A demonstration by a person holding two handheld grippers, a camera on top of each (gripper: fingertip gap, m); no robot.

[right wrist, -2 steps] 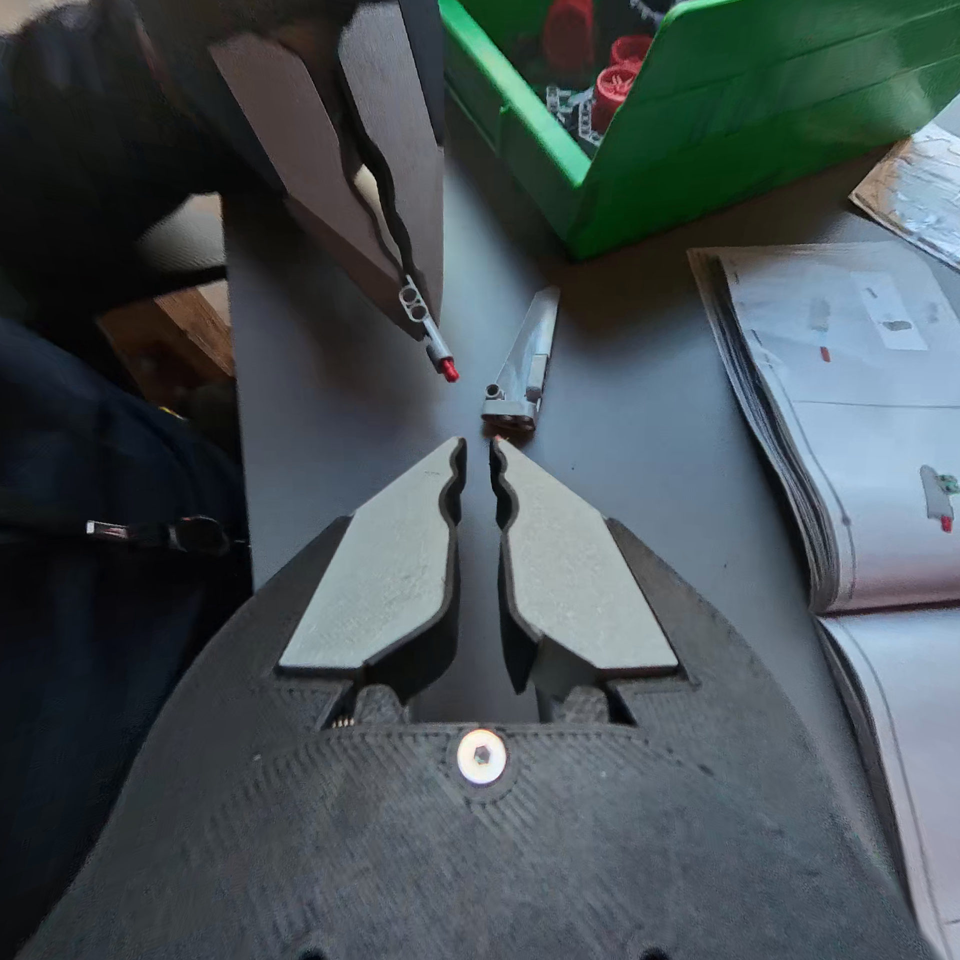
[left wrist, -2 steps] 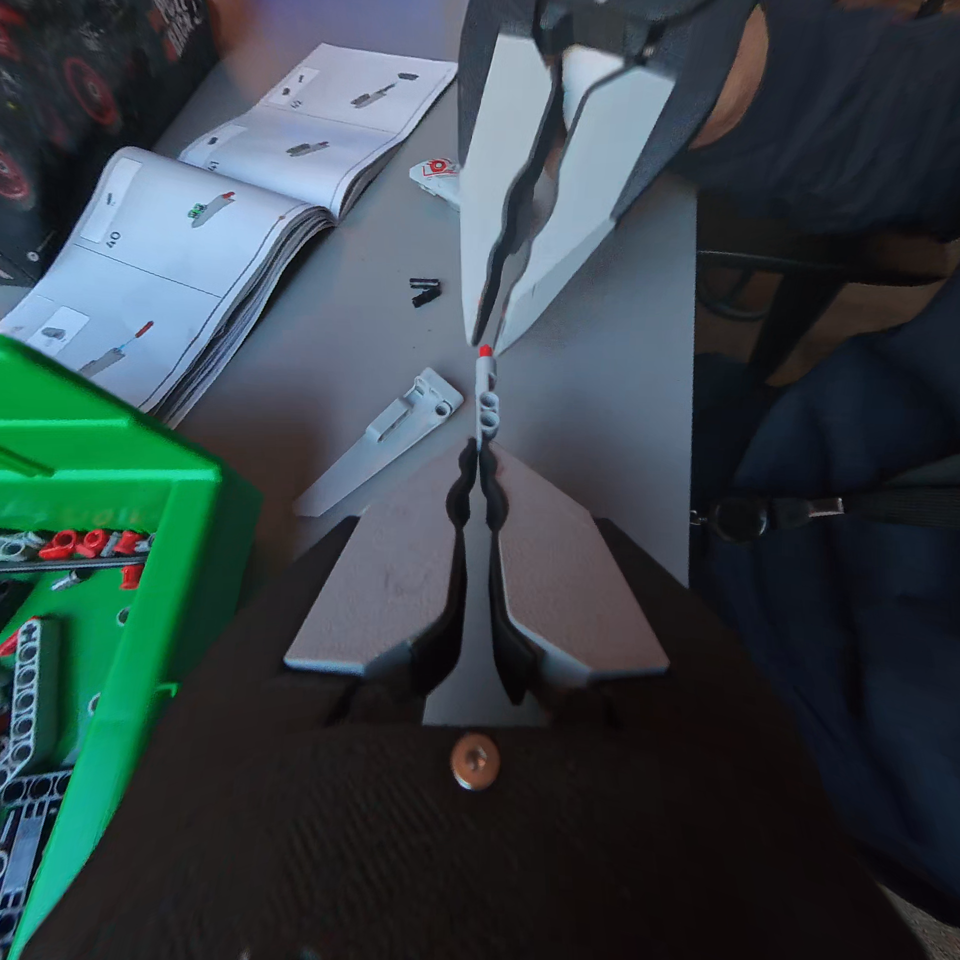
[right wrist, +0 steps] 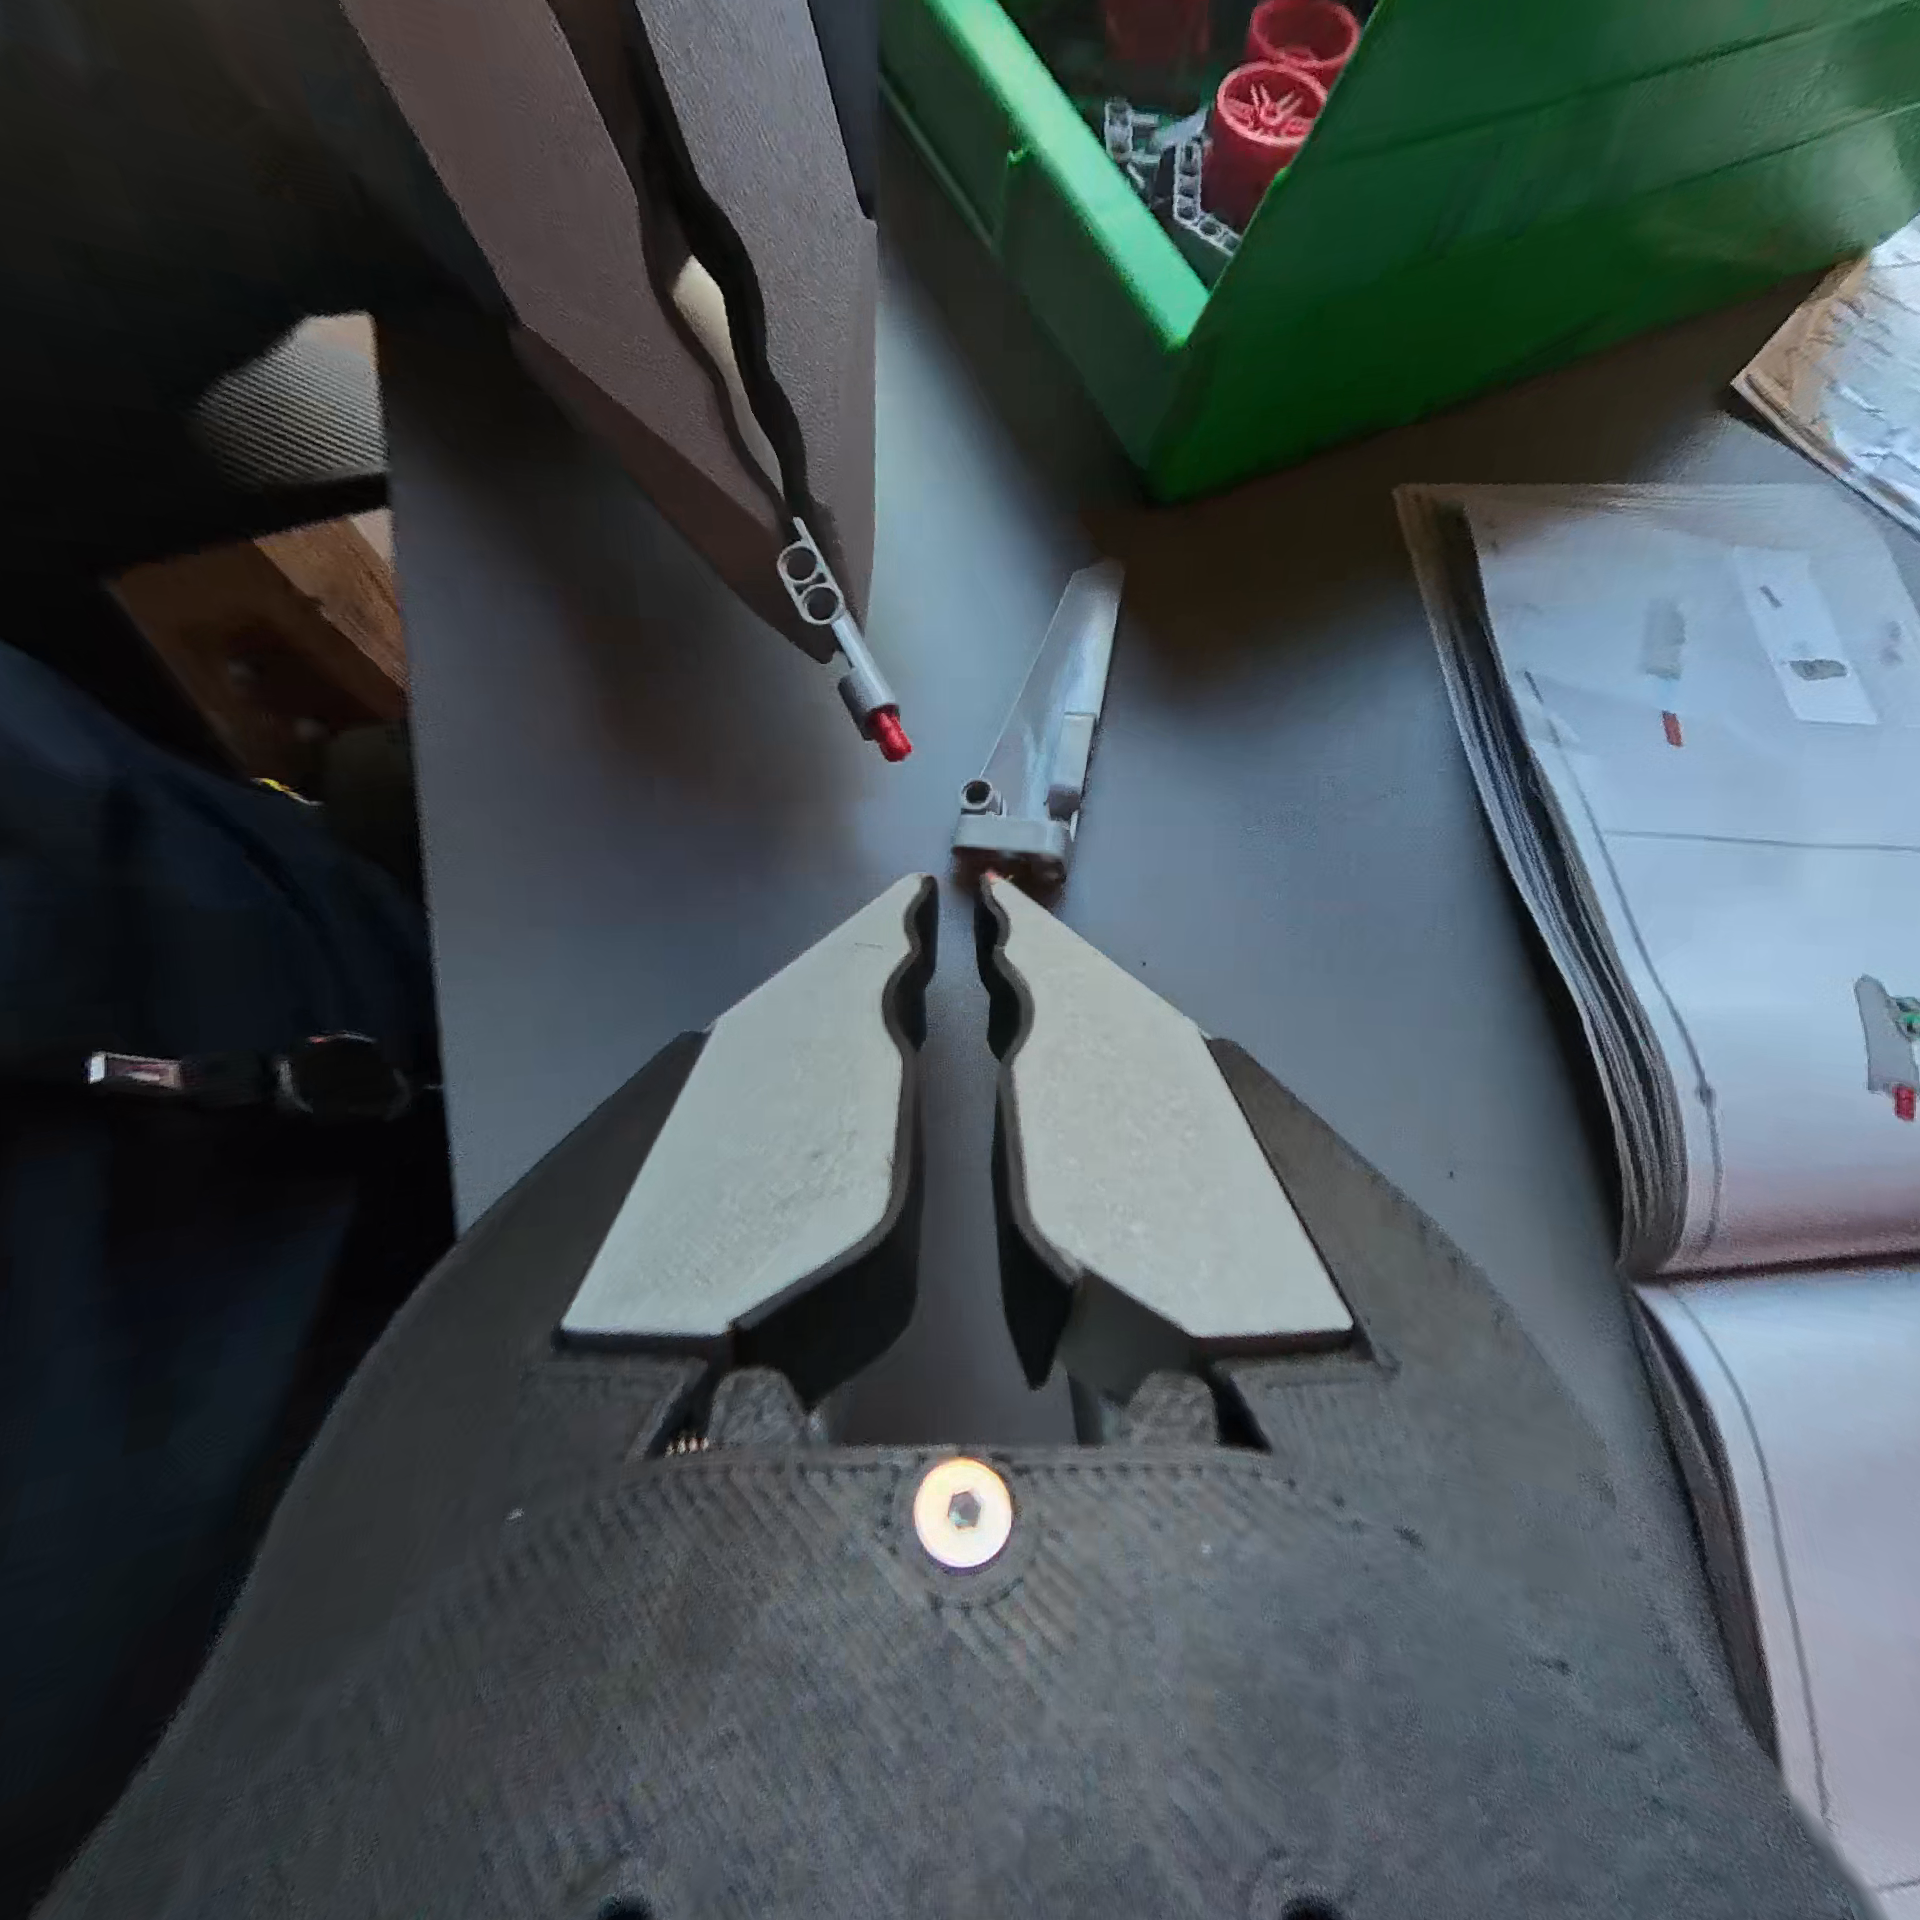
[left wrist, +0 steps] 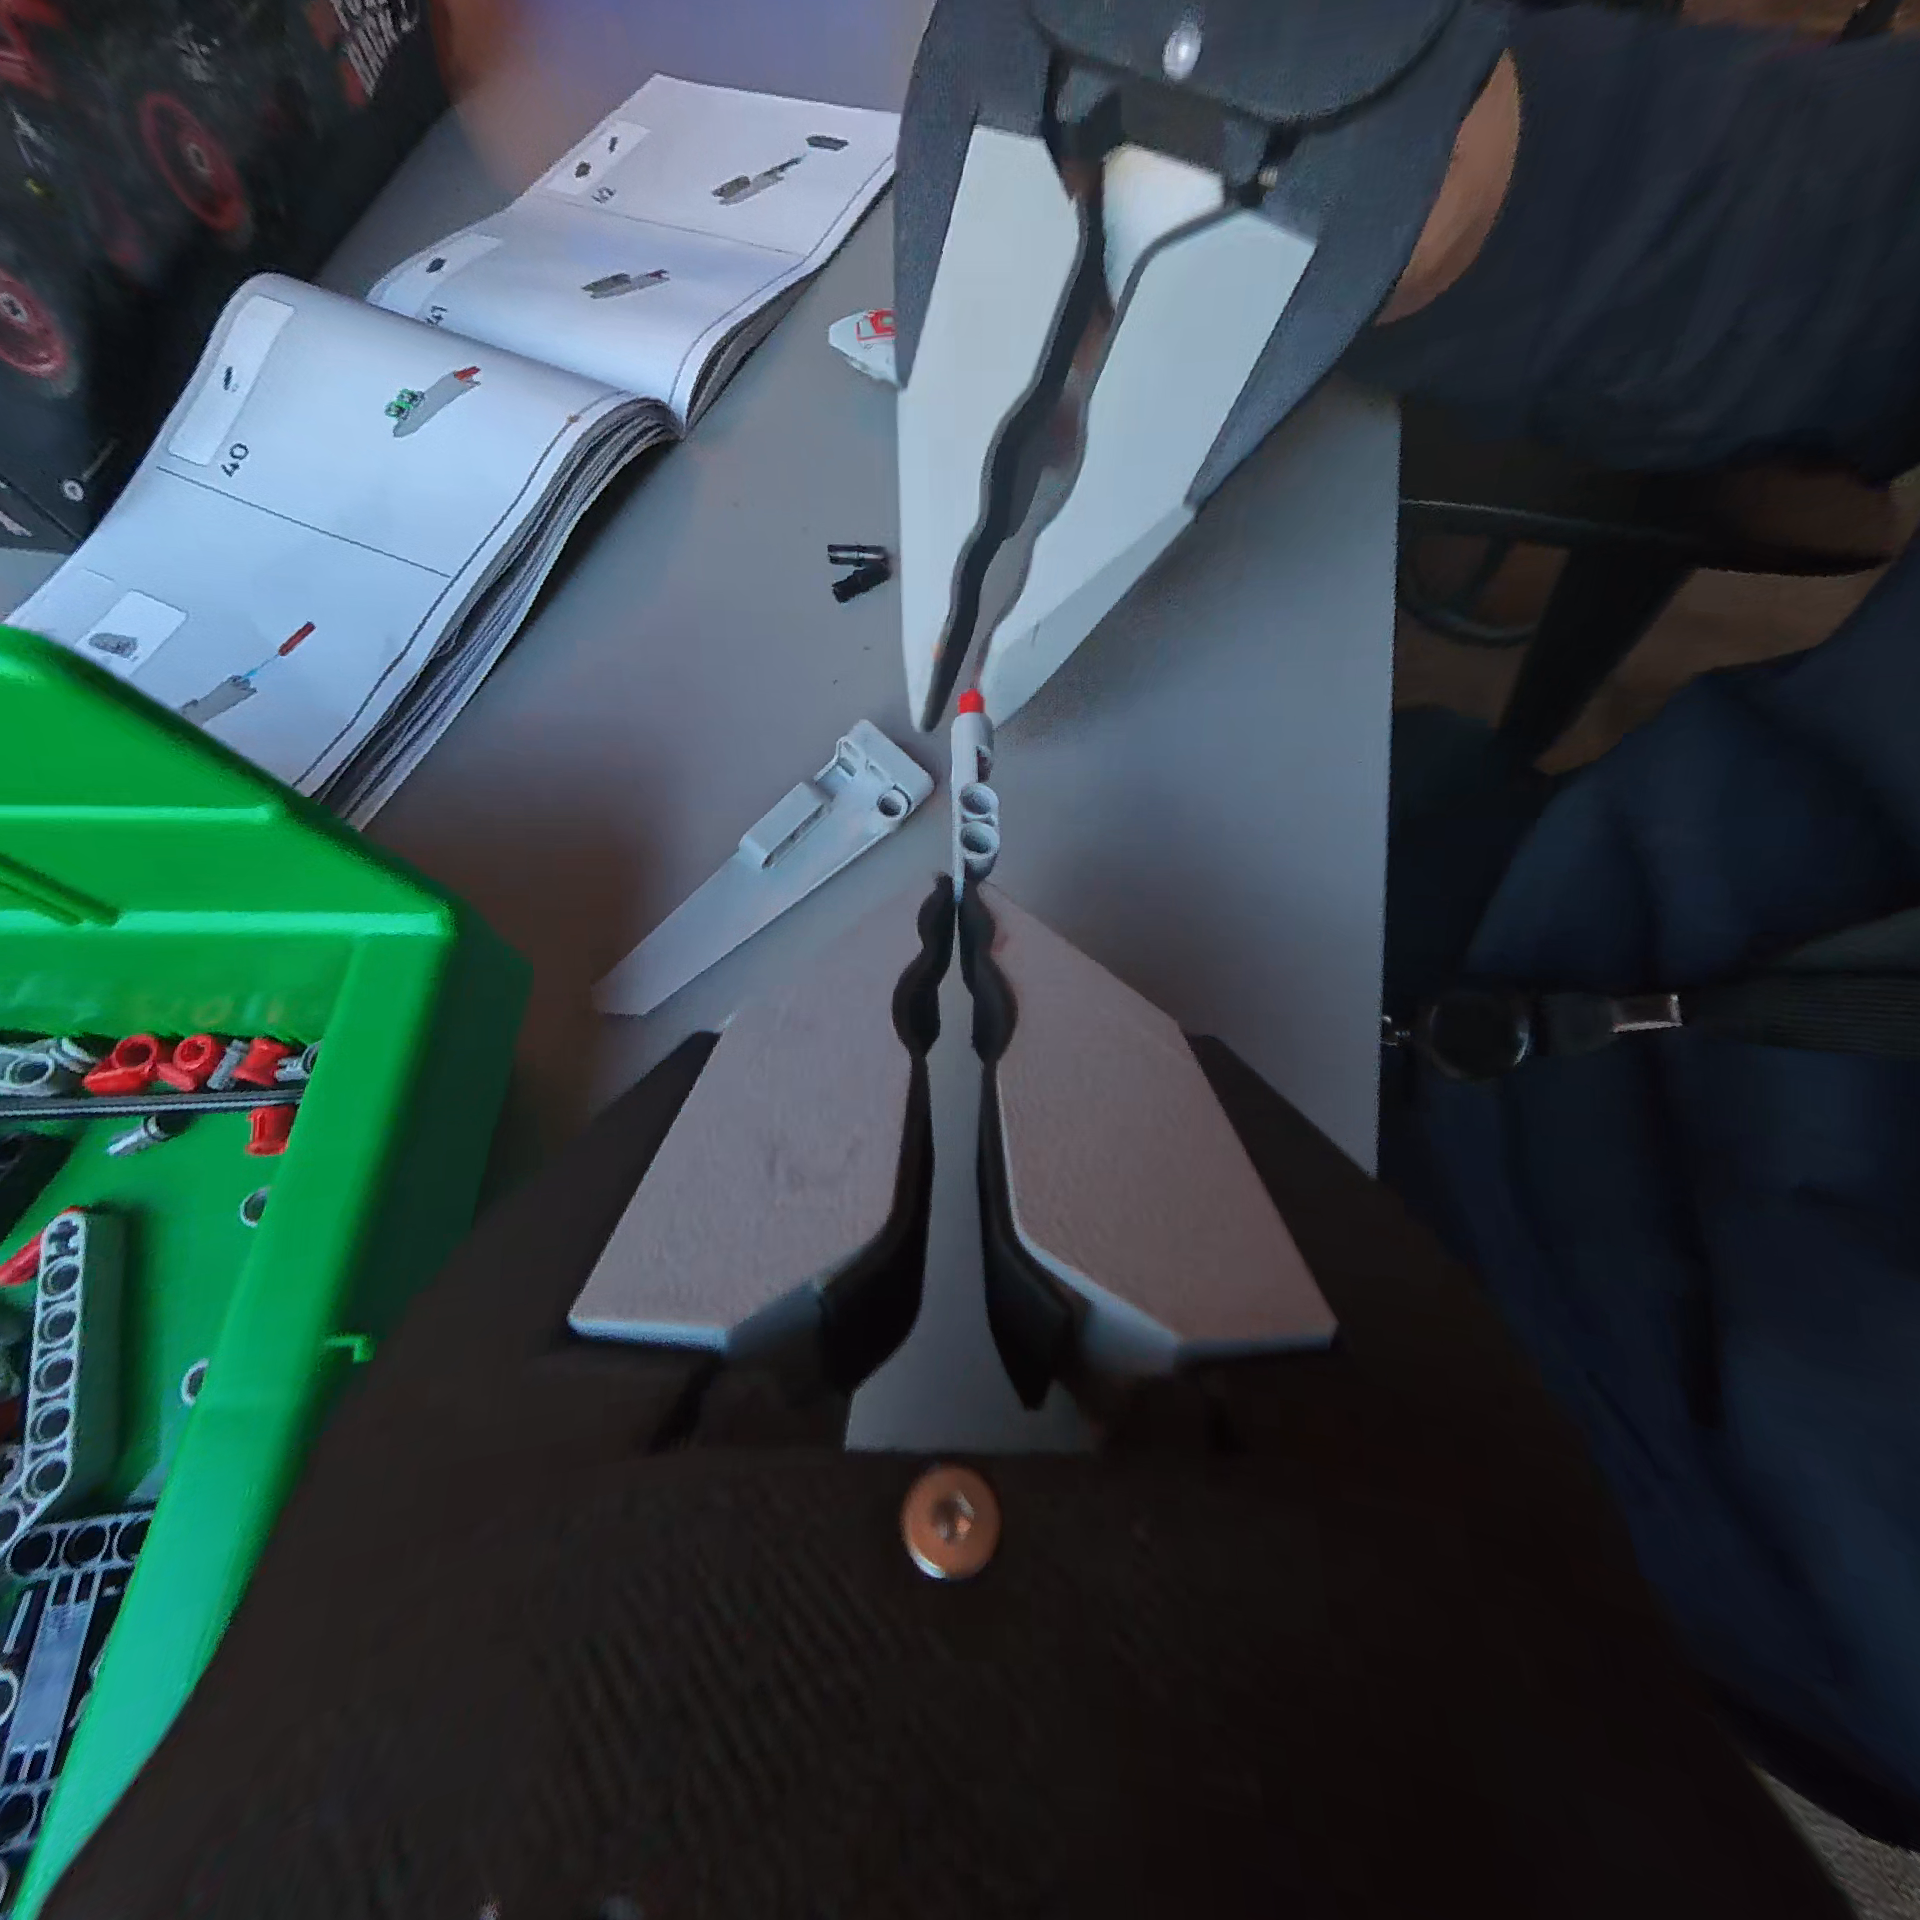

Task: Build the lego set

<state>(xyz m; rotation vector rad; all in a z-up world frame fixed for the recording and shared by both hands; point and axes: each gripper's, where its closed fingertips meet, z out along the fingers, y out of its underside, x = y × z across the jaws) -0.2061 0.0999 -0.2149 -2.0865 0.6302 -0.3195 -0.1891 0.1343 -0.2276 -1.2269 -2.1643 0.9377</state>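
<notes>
1. Writing and numbers are seen on the open instruction book (left wrist: 343,499), and small pictures of parts are printed on its pages; what is written is not told here.
2. A dark box (left wrist: 156,156) with red and white print is seen at the far left corner of the left wrist view.
3. A small grey lego piece with a red tip (left wrist: 974,800) is clamped at its near end by the left tongs (left wrist: 958,896), which are pressed together on it.
4. The piece is held up above the grey desk (left wrist: 1195,831), with the red tip pointed away from the left tongs.
5. The right tongs (right wrist: 956,883) are held a little apart, and nothing is seen between them.
6. In the left wrist view the right tongs (left wrist: 961,701) are pointed down toward the red tip, tip to tip with the left ones.
7. A long grey wedge piece (left wrist: 774,862) is laid flat on the desk, just beside the held piece.
8. Two small black pins (left wrist: 857,571) are left on the desk, farther off.
9. A green bin (left wrist: 239,1091) with red and grey parts is set at the left.
</notes>
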